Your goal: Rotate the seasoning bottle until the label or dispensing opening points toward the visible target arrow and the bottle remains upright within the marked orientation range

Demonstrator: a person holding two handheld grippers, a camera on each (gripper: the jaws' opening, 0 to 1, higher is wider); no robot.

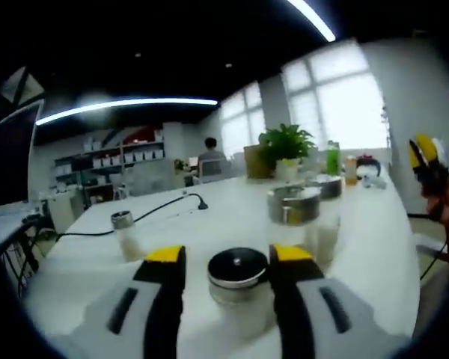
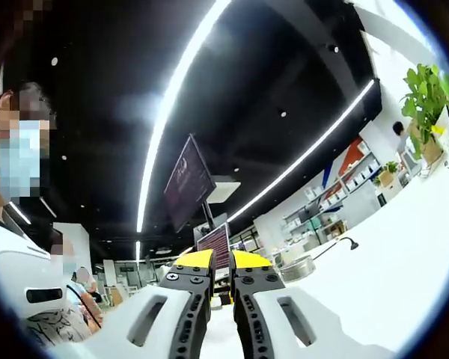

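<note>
A seasoning bottle [image 1: 238, 271] with a black and metal lid stands upright on the white table [image 1: 224, 213]. It sits between the yellow-tipped jaws of my left gripper [image 1: 228, 256]. The right jaw is at the lid's edge, and a small gap shows on the left side, so the gripper is open around the bottle. No label or arrow is visible. In the right gripper view, my right gripper [image 2: 223, 262] points up toward the ceiling. Its jaws are nearly together with nothing between them.
A small shaker [image 1: 125, 232] stands at the left, and two metal-lidded jars [image 1: 295, 209] stand behind the bottle. Beyond them are a black cable [image 1: 165, 206], a potted plant [image 1: 286, 146] and a green bottle [image 1: 332, 157]. A person [image 2: 19, 224] is at the left.
</note>
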